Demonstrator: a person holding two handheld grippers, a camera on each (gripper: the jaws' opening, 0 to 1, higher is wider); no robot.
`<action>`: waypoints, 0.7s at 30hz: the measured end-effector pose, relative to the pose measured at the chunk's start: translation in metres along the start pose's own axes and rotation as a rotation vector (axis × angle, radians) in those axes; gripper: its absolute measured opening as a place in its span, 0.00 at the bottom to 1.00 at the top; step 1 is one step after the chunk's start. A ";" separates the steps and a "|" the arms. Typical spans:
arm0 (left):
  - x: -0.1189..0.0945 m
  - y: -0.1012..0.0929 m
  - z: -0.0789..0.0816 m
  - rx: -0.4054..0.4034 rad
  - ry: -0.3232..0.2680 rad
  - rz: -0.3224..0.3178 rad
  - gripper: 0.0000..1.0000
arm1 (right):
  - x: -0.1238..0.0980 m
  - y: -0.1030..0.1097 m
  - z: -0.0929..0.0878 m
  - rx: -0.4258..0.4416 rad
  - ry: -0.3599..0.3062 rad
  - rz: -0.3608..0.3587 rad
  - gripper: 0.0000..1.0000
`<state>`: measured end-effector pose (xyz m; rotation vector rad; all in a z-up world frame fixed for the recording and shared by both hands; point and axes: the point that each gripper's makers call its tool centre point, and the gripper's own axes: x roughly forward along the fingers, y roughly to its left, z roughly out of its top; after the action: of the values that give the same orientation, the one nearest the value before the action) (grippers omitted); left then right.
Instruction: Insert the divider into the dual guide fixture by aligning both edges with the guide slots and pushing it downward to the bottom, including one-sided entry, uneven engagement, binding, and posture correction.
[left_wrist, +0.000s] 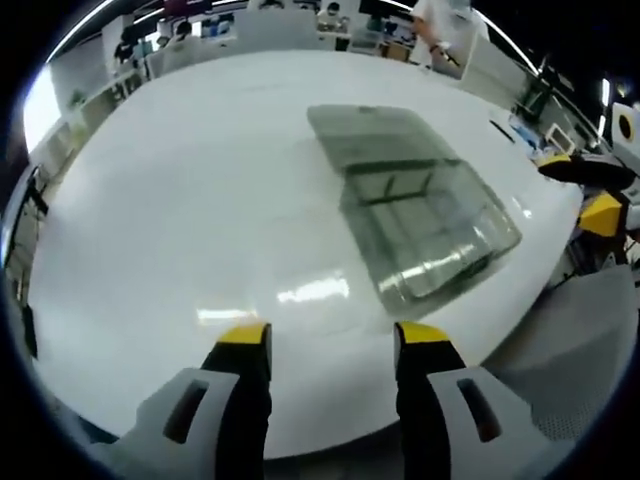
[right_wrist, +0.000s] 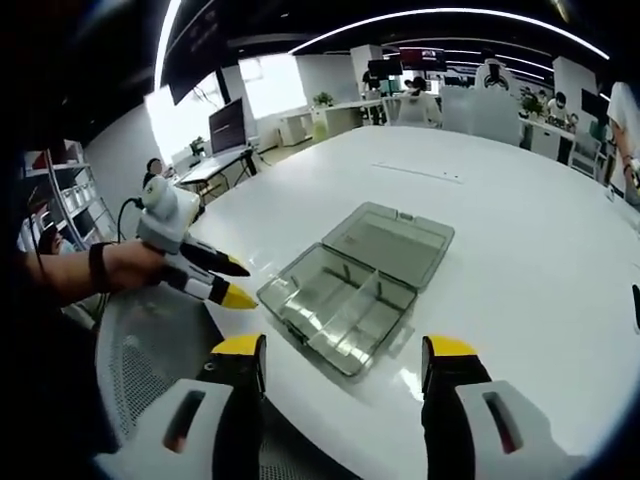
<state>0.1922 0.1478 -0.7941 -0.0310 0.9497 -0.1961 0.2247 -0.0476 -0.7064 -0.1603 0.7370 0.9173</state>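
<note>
Grey-bodied right gripper and left gripper, black jaws tipped yellow, dark band on the wrist.

Open-plan office or lab: desks with monitors, shelving (ceiling light strips), seated people.

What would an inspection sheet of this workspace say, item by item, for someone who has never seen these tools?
Surface: large glossy white table, mostly bare.
Job's things: clear grey plastic compartment box with hinged lid lying open flat; thin clear dividers stand inside.
Clutter: small dark object near the far table edge, too small to identify.
Grippers: left gripper held at the table edge beside the box, jaws slightly apart, empty; right gripper with jaws wide apart, empty.
Cables: black cord near the person's hand.
Surroundings: grey mesh chair; office desks, monitors, people.
</note>
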 end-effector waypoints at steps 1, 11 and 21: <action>0.000 0.000 0.000 0.005 0.001 0.004 0.47 | 0.000 0.000 0.000 0.000 0.001 -0.001 0.60; 0.005 0.000 -0.005 -0.029 0.012 0.013 0.47 | -0.001 -0.003 -0.005 0.016 0.006 -0.011 0.60; 0.011 0.000 -0.006 -0.025 0.014 0.032 0.44 | -0.004 -0.008 -0.010 0.040 0.010 -0.025 0.59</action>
<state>0.1938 0.1462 -0.8063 -0.0373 0.9663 -0.1548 0.2242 -0.0602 -0.7128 -0.1390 0.7603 0.8779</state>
